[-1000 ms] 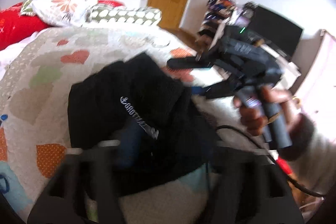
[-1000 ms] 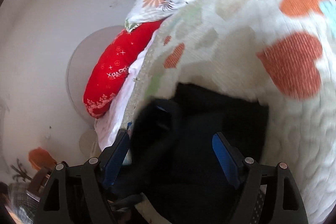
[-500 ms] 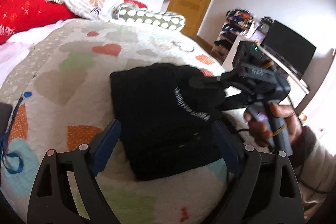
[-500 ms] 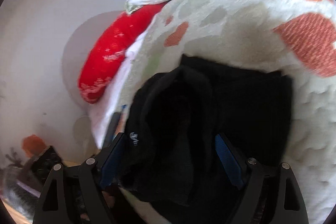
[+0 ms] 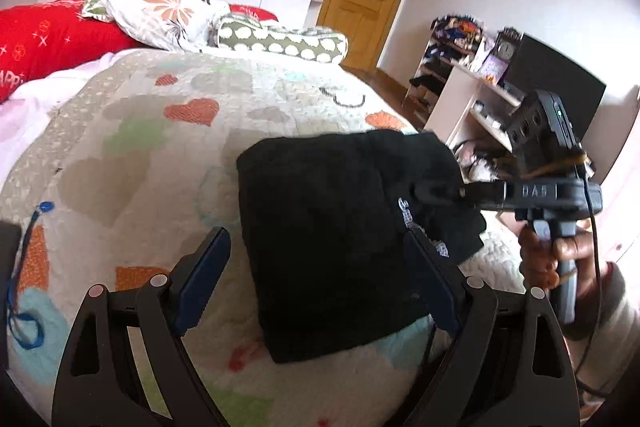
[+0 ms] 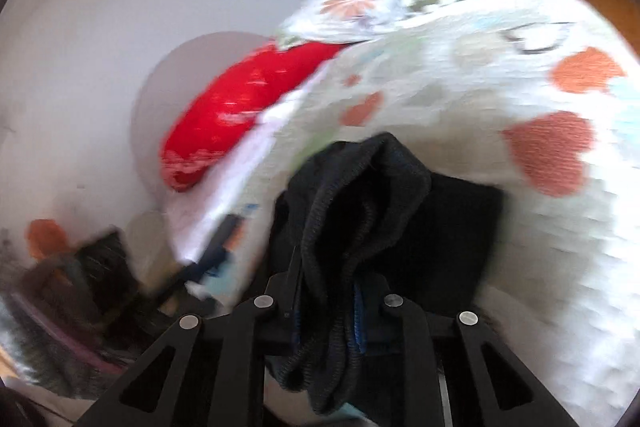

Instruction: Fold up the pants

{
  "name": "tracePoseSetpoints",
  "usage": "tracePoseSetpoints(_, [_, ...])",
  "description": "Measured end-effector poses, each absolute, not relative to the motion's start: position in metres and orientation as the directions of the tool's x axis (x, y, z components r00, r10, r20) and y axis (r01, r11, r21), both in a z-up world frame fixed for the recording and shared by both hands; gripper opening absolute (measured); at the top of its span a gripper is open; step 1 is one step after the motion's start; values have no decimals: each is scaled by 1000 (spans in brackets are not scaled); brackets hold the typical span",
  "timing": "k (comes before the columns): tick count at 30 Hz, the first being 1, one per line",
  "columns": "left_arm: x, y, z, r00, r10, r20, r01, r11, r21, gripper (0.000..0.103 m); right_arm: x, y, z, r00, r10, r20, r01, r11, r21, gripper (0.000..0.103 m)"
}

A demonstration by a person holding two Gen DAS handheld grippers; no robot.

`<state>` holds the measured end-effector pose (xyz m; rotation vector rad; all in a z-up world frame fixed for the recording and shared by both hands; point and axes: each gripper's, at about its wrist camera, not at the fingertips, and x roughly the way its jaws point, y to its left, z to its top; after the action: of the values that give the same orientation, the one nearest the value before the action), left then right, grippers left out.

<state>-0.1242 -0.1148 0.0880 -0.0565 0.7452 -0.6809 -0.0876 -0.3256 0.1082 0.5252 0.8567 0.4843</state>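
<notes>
So the black pants (image 5: 320,247) are sitting folded into a chunky rectangle on the heart-print quilt (image 5: 132,163), near the foot end of the bed. The right gripper (image 6: 326,311) has just clamped down, and its 2 jaws are pinching a bunched-up edge of the pants, the ribbed hem part, lifted a bit off the rest of the fabric. From the left wrist view you can see it coming in from the right side, a hand (image 5: 556,259) wrapped round the handle. The left gripper (image 5: 320,279) is spread wide over the near edge of the pants, not squeezing anything. Pillows (image 5: 160,11) sit up at the head end
</notes>
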Motion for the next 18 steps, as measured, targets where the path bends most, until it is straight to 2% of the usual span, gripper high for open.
tracePoseSetpoints(5, [-96,-142,45,447,-482,-754,473,842,-258,88,-72,-330,69,513,489,-706,-65,842,536,22])
tracePoseSetpoints(6, [-94,-141,41,433,-481,-762,461,845,-271,88,-72,-331,70,517,491,-701,-53,836,546,23])
tracePoseSetpoints(8, [-95,-134,43,431,-498,-752,454,840,-296,88,-76,-338,81,541,479,-691,-38,835,549,39])
tracePoseSetpoints(9, [-97,-131,50,451,-492,-744,456,844,-282,88,-81,-342,88,566,447,-693,-30,851,524,42])
tracePoseSetpoints(11, [-99,-128,63,497,-474,-727,459,855,-244,88,-90,-345,107,629,375,-681,-37,889,456,42])
tracePoseSetpoints(14, [-93,-128,80,527,-484,-698,471,851,-235,88,-91,-337,129,677,361,-642,-88,905,416,42])
tracePoseSetpoints(18, [-66,-140,78,552,-394,-735,402,898,-179,88,-67,-310,129,669,387,-635,-164,909,383,41])
